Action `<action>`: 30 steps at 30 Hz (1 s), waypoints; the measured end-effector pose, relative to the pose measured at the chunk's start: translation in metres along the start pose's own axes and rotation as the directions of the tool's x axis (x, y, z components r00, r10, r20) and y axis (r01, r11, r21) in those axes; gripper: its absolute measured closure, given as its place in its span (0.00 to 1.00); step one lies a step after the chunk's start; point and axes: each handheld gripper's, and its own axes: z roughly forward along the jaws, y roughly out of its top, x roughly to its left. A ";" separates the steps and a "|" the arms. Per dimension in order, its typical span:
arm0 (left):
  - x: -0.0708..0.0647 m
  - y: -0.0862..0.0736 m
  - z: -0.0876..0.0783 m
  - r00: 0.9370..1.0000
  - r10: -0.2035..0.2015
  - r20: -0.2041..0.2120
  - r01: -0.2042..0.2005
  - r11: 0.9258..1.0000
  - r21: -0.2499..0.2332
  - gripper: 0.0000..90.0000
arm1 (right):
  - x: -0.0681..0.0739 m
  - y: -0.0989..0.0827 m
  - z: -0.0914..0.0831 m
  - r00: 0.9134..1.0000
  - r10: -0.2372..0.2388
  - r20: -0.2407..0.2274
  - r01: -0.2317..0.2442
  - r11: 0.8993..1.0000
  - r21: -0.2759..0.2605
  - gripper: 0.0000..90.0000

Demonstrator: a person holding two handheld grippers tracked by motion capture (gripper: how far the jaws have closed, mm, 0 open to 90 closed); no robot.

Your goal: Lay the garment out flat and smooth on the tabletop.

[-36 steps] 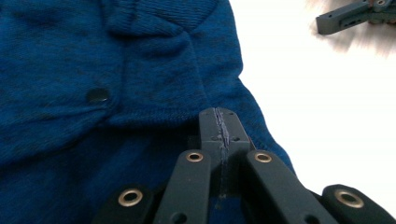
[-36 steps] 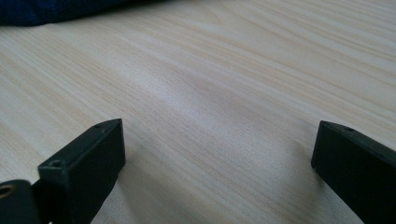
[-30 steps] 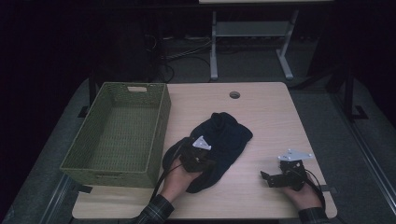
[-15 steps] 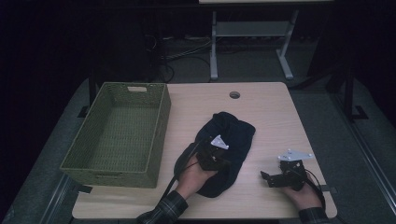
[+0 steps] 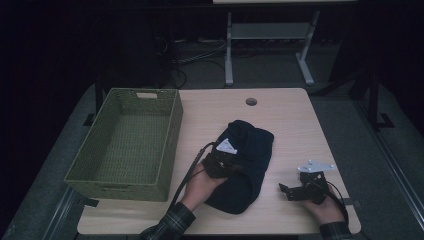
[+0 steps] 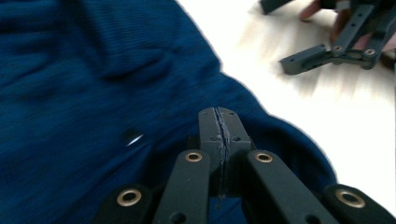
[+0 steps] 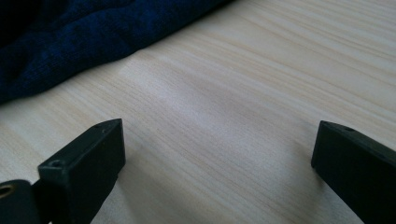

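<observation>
Left gripper (image 5: 227,165) has shifted right and slightly farther over the dark blue garment (image 5: 250,150), jaws pressed together. The garment's left part has bunched inward toward its middle; its white tag (image 5: 227,146) moved right and a bit farther.

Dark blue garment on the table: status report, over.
Left tool shut over dark blue garment, grip on fabric unclear. Right tool open, on bare table. Green basket empty, path unobstructed.

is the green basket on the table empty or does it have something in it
Empty. The high view looks straight into the green woven basket and shows only its bare woven floor; the dark blue cloth lies outside it on the table.
</observation>
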 end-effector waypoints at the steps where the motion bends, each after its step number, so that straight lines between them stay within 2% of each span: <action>1: 0.005 -0.002 -0.005 1.000 -0.014 -0.013 0.013 1.000 -0.007 0.99 | 0.000 0.000 0.000 1.000 0.000 0.000 0.000 1.000 0.000 0.03; 5: 0.018 -0.007 -0.015 0.998 -0.032 -0.047 0.031 0.999 -0.007 0.99 | 0.000 0.000 0.000 1.000 0.002 0.000 -0.002 1.000 0.001 0.03; 8: 0.030 -0.010 -0.020 0.995 -0.048 -0.087 0.047 0.999 -0.009 0.99 | 0.000 0.000 0.000 1.000 -0.001 0.001 0.001 1.000 0.001 0.03; 10: 0.039 -0.010 -0.022 0.991 -0.074 -0.114 0.071 0.997 -0.032 0.99 | 0.000 0.000 0.000 1.000 0.002 0.002 -0.002 1.000 0.000 0.03; 15: 0.050 -0.005 -0.020 0.985 -0.096 -0.146 0.092 0.995 -0.039 0.99 | 0.000 0.000 0.000 1.000 0.002 0.002 -0.002 1.000 0.001 0.03; 17: 0.058 -0.002 -0.015 0.982 -0.110 -0.154 0.105 0.994 -0.040 1.00 | 0.000 0.000 0.000 1.000 0.002 0.002 -0.002 1.000 0.000 0.03; 21: 0.065 0.000 -0.008 0.977 -0.123 -0.173 0.120 0.992 -0.032 1.00 | 0.000 0.000 0.000 1.000 0.001 0.002 -0.001 1.000 0.000 0.03; 22: 0.070 0.001 -0.003 0.974 -0.125 -0.188 0.123 0.992 -0.023 1.00 | 0.000 0.000 0.000 1.000 0.002 0.002 -0.002 1.000 0.000 0.03; 23: 0.070 0.001 -0.003 0.974 -0.125 -0.188 0.123 0.992 -0.023 1.00 | 0.000 0.000 0.000 1.000 0.002 0.002 -0.002 1.000 0.000 0.03; 24: 0.073 0.001 0.001 0.971 -0.126 -0.203 0.126 0.992 -0.012 1.00 | 0.000 0.000 0.000 1.000 0.001 0.002 -0.001 1.000 0.000 0.03; 27: 0.080 0.000 0.008 0.968 -0.122 -0.221 0.127 0.992 0.012 1.00 | 0.000 0.000 0.000 1.000 0.002 0.002 -0.002 1.000 0.000 0.03; 28: 0.083 -0.002 0.014 0.964 -0.118 -0.236 0.131 0.990 0.042 1.00 | 0.000 0.000 0.000 1.000 0.002 0.002 -0.002 1.000 0.000 0.03; 29: 0.083 -0.002 0.014 0.964 -0.118 -0.236 0.131 0.990 0.042 1.00 | 0.000 0.000 0.000 1.000 0.002 0.002 -0.002 1.000 0.000 0.03; 30: 0.087 -0.006 0.018 0.963 -0.117 -0.241 0.138 0.988 0.071 1.00 | 0.000 0.000 0.000 1.000 0.002 0.002 -0.002 1.000 0.000 0.03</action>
